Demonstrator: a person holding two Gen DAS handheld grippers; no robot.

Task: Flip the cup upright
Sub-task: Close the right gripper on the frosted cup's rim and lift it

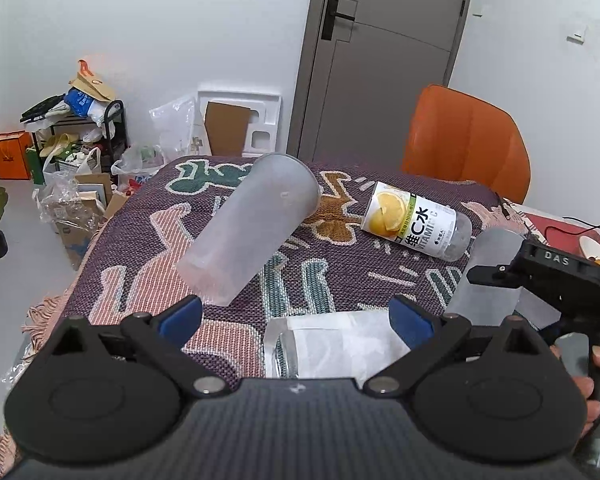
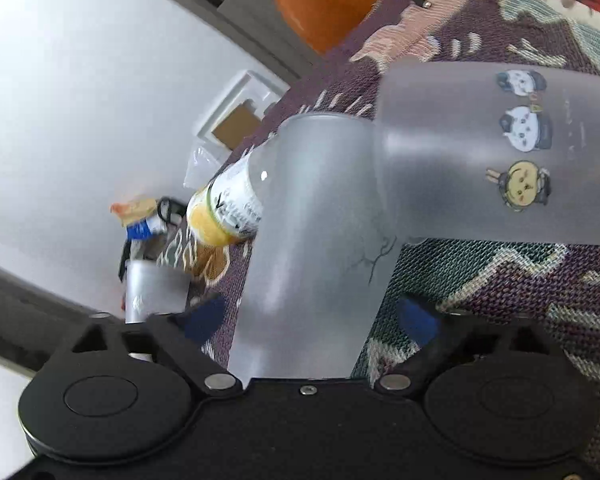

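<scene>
Frosted cup (image 2: 312,240) seen between spread pads of right gripper (image 2: 312,320), tilted above patterned cloth (image 2: 500,280); contact with pads cannot be told. Second frosted cup (image 1: 248,224) lying on side mid-table, interior unclear. Vitamin C bottle (image 1: 416,224) on side nearby. Sticker-marked cup (image 2: 520,160) lying beside held cup. Left gripper (image 1: 296,320) spread wide, over clear container (image 1: 324,344). Cloth fringe at near-left table edge.

On the bottle (image 1: 416,225) lying on my table, the label reads "VITAMIN C" beside large characters "维C水", next to a lemon picture. My right gripper (image 1: 540,276) carries raised letters "DAS" on its black body. The smaller print on the bottle is too blurred to read.
</scene>
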